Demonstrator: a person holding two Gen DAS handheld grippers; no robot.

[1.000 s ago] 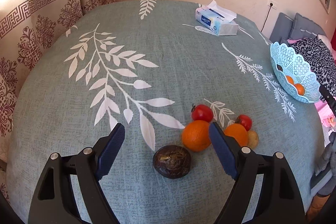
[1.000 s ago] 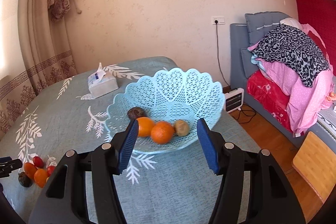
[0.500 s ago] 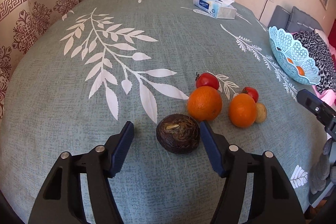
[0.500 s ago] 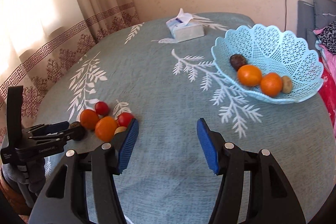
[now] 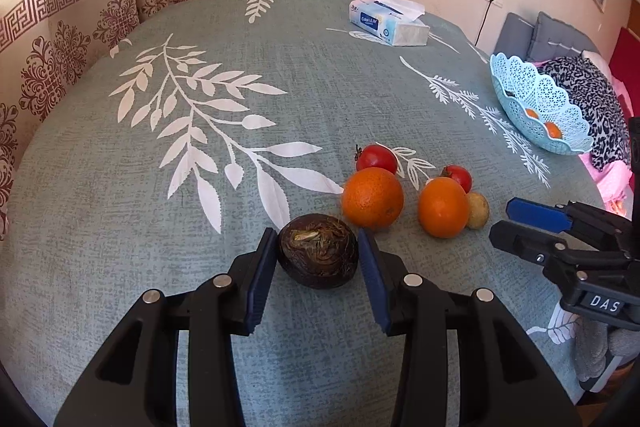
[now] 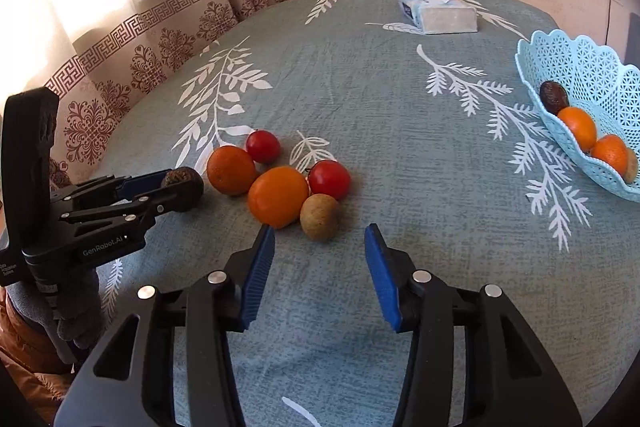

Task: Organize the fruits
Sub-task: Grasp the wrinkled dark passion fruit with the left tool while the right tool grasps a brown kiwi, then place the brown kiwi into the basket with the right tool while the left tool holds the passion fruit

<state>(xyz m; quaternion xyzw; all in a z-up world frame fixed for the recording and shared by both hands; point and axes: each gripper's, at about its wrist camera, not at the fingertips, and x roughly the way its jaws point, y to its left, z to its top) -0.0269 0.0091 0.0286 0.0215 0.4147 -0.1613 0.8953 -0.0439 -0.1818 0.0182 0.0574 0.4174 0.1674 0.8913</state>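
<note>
A dark brown wrinkled fruit [image 5: 318, 251] lies on the teal leaf-print tablecloth [image 5: 200, 207]. My left gripper [image 5: 318, 247] has a blue pad against each side of it, and its jaws are closing; the grip also shows from the side on my left gripper [image 6: 176, 189]. Beside it lie two oranges [image 5: 373, 197] [image 5: 443, 207], two tomatoes [image 5: 377, 157] [image 5: 457, 177] and a small brown fruit [image 6: 320, 217]. My right gripper [image 6: 320, 247] hovers just short of that small fruit. Its jaws are closing with nothing between them.
A light blue lattice basket [image 6: 560, 55] stands near the table's right edge and holds a dark fruit [image 6: 554, 97] and two oranges [image 6: 577, 127]. A tissue box [image 5: 388, 23] sits at the far side. Patterned curtains [image 5: 80, 27] hang on the left, and clothes [image 5: 580, 83] are piled beyond the basket.
My left jaws have narrowed from wide apart onto the dark fruit. My right gripper has swung from the basket over to the fruit pile and its jaws have narrowed.
</note>
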